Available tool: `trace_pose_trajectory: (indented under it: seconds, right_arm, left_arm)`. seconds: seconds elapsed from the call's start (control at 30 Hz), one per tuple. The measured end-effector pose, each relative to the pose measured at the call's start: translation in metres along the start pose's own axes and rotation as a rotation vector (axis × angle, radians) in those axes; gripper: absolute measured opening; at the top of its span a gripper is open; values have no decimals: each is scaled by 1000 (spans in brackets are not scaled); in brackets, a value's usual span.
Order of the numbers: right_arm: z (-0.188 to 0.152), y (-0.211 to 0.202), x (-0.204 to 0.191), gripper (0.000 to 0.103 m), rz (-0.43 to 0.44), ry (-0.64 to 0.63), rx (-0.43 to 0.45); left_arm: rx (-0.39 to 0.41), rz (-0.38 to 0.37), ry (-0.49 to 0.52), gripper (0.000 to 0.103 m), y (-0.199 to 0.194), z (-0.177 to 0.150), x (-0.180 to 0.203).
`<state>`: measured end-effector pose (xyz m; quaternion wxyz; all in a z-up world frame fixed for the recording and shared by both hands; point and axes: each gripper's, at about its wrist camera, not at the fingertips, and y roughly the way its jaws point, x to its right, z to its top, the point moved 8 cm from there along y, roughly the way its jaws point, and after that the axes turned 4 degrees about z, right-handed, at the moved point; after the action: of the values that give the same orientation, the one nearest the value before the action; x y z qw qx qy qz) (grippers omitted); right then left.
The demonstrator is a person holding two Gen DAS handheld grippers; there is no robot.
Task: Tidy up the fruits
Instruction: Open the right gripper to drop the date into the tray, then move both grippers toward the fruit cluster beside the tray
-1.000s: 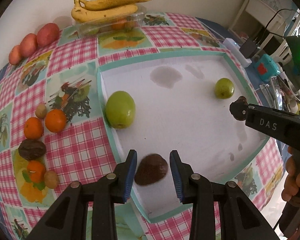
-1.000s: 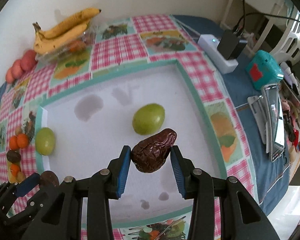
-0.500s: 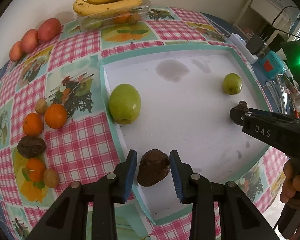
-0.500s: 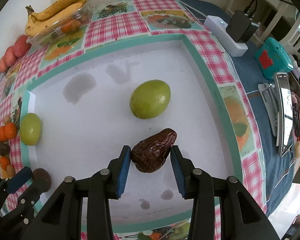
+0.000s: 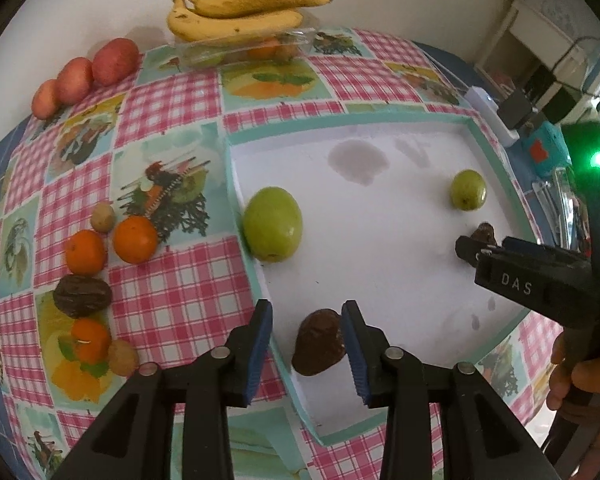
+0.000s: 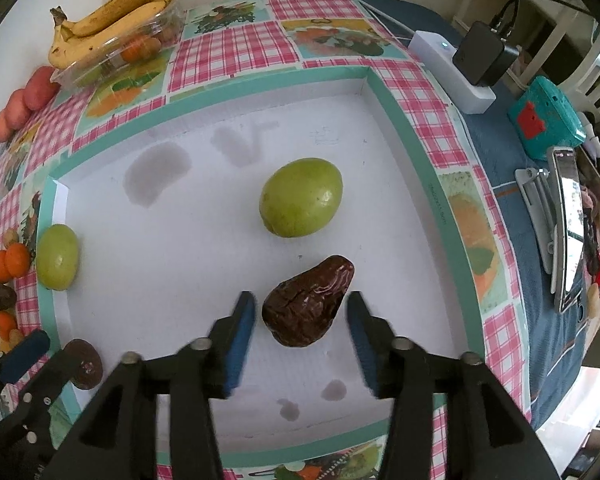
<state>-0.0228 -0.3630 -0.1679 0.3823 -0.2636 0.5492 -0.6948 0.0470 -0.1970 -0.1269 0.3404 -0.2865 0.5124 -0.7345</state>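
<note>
A white tray with a teal rim (image 5: pixel 340 125) (image 6: pixel 260 84) lies on the checked cloth. My left gripper (image 5: pixel 306 346) hangs over its near left corner, its jaws opening. A dark brown fruit (image 5: pixel 318 342) rests on the tray floor between them, close to the right pad and clear of the left one. My right gripper (image 6: pixel 300 332) is over the tray's right side, jaws also opening. A wrinkled brown fruit (image 6: pixel 308 304) lies between its pads with a gap on each side. Two green fruits (image 5: pixel 272 224) (image 5: pixel 467 190) sit in the tray.
Bananas (image 5: pixel 240 12) lie on a clear box at the back, with red apples (image 5: pixel 84 76) to their left. Oranges (image 5: pixel 134 239), a dark wrinkled fruit (image 5: pixel 82 296) and small brown ones sit left of the tray. A power strip (image 6: pixel 452 76), teal box (image 6: pixel 544 120) and phone (image 6: pixel 568 220) crowd the right.
Both pairs of jaws have widened and let go of their brown fruits, which now lie on the tray floor. The right gripper came down slightly first.
</note>
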Motion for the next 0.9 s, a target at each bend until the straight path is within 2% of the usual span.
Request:
trace_pose_trajectory:
  seconds: [0.1,0.17,0.23,0.4,0.5,0.53,0.57,0.63,0.9]
  right_arm:
    - [2,-2,2,63,-2,3,8]
    - [4,-5,3,73,-2,7,20]
    - [6,-9,1,76,-4,6,27]
    - [9,-14,-5,77,-18,-21,41]
    - [10,-14,-11,78,-18,-39,43]
    - [9,-14,-13,82,-16,-46,44]
    - [10,-14,-17,86,-14,-57,46]
    - [11,-15,-22,87,-14,-72,50]
    - [9,-29,-50,87,37,-129,95]
  left_arm:
    - [19,24,-24,67,-5,4,-10]
    - [32,49,-51,69,-7,7,-22]
    - [31,72,-79,75,-7,8,-33]
    - [39,152,-163,91,-6,10,-68]
    - [50,188,-176,92,-9,11,-82]
    - [56,197,-172,93,-10,12,-85]
    - [67,212,-167,97,-13,14,-92]
    - [87,234,-176,103,-20,17,-104]
    - [128,290,-287,103,-40,21,-161]
